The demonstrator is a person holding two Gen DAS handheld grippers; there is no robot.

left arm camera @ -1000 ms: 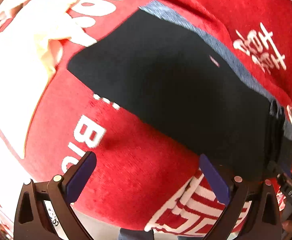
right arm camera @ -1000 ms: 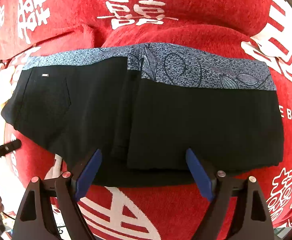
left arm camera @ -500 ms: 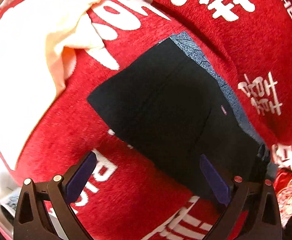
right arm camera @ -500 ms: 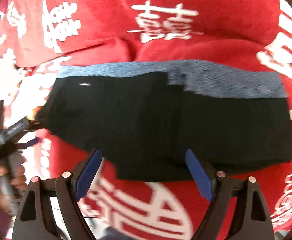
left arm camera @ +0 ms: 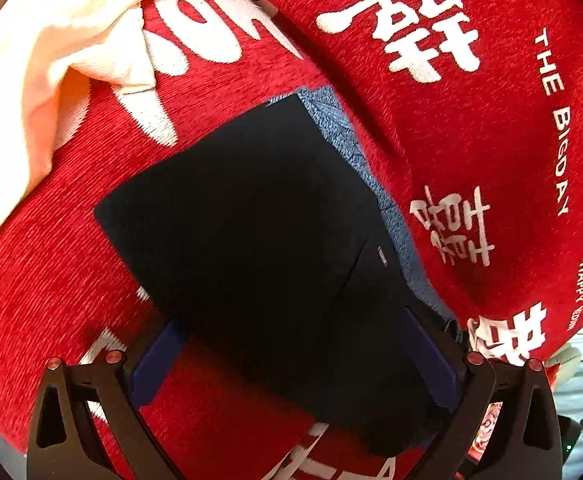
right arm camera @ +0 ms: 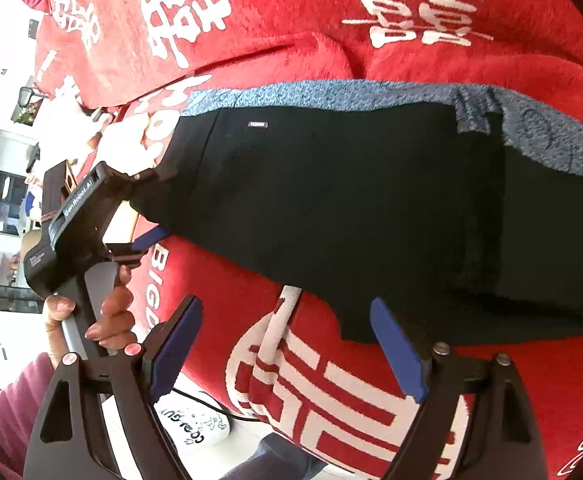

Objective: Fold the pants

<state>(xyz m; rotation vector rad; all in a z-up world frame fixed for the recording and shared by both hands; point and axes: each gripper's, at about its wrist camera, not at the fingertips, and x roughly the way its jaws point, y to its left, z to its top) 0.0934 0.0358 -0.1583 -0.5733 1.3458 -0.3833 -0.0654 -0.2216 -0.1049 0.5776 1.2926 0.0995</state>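
A red blanket (left arm camera: 471, 152) with white lettering covers the whole surface, its pile soft and a little rumpled. Nearest, the right tongs (right arm camera: 287, 344) hover wide apart over bare blanket, holding nothing, just short of the near edge of the pants (right arm camera: 351, 208). The pants lie flat, folded into a long black slab, a blue patterned lining (right arm camera: 371, 94) showing along the far edge. To the left, the left tongs (left arm camera: 291, 354) are also spread wide, their blue fingers (left arm camera: 159, 364) straddling the pants' end; they look to touch the cloth but have not closed on it. The fabric looks light, limp and layered, likely to sag and slide apart, so I would pinch all layers at the end corners. Beyond, a cream cloth (left arm camera: 51, 40) lies well apart
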